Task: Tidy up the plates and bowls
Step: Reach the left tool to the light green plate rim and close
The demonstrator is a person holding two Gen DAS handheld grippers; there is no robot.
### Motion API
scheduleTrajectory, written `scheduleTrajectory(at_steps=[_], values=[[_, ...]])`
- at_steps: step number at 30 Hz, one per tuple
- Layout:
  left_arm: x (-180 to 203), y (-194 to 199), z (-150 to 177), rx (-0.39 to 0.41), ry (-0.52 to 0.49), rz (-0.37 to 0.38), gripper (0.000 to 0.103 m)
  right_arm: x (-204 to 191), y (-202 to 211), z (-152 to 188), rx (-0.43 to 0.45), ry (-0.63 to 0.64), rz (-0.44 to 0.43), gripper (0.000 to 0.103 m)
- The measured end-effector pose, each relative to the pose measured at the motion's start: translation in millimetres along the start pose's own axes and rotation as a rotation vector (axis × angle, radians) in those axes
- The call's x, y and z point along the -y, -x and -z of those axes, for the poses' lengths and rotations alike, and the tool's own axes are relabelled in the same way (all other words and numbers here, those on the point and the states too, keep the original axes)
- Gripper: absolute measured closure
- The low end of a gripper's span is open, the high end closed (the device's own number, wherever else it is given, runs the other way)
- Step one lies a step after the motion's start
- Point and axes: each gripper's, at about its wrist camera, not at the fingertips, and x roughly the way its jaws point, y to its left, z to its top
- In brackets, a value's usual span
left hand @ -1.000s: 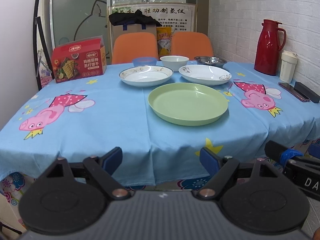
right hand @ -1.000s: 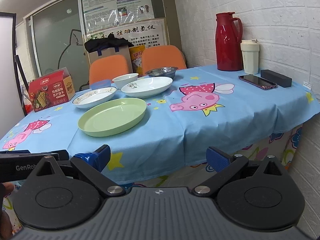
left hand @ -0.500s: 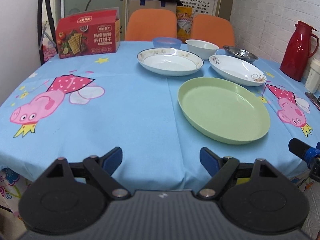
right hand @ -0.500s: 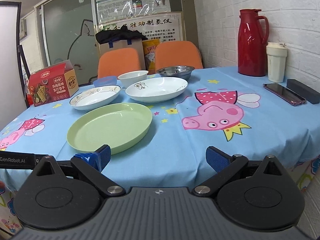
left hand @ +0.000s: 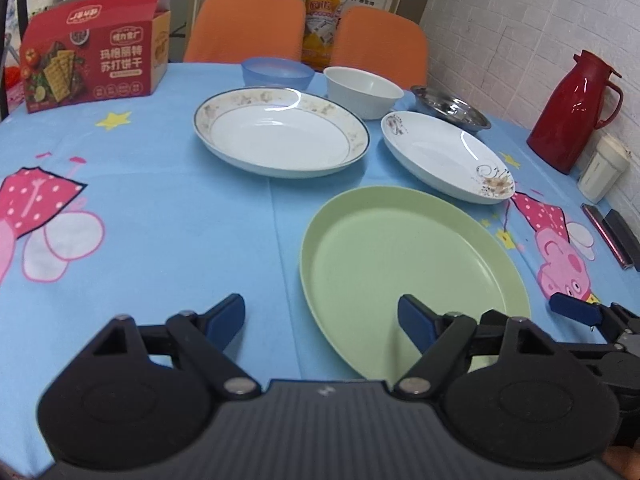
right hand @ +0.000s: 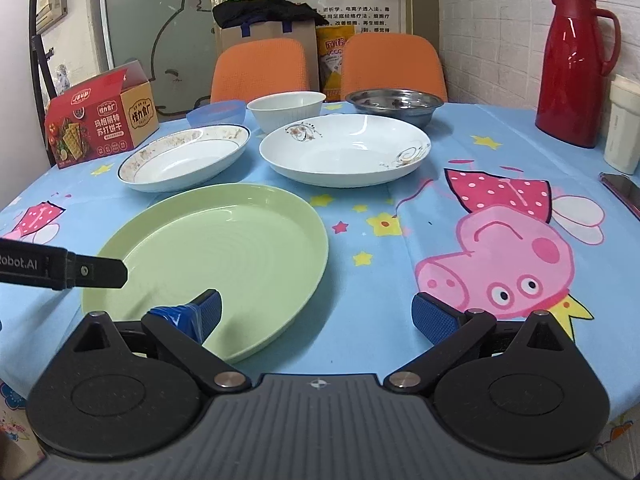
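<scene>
On the blue tablecloth (left hand: pixel 160 216) a green plate (left hand: pixel 412 276) lies nearest me. Behind it sit a white plate with a patterned rim (left hand: pixel 280 132) and a white plate with flower marks (left hand: pixel 448 156). Further back are a blue bowl (left hand: pixel 277 72), a white bowl (left hand: pixel 362 90) and a steel bowl (left hand: pixel 450 106). My left gripper (left hand: pixel 320 316) hangs over the green plate's near left rim with its jaws closing; the pads press on nothing. My right gripper (right hand: pixel 318 314) is open over the green plate's (right hand: pixel 212 248) near right rim and holds nothing.
A red cracker box (left hand: pixel 96 52) stands at the back left. A red thermos (left hand: pixel 576 112), a white cup (left hand: pixel 604 168) and a phone (left hand: pixel 604 232) line the right side by the brick wall. Two orange chairs (left hand: pixel 244 28) stand behind the table.
Both grippers have moved forward from beyond the table's front edge to over the near rim of the green plate, and they tilt down more. Nothing was picked up.
</scene>
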Motion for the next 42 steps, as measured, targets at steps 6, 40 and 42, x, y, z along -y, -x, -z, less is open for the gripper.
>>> scheduleTrajectory(at_steps=[6, 40, 42], values=[[-6, -20, -16, -0.023, -0.019, 0.02, 0.026, -16, -22, -9, -0.018, 0.079, -0.028, 0.014], [23, -27, -19, -0.091, -0.136, -0.069, 0.072, -31, -28, -19, -0.019, 0.035, -0.088, 0.022], [19, -24, -21, -0.097, -0.119, -0.057, 0.073, -30, -23, -20, -0.014, -0.009, -0.104, 0.022]])
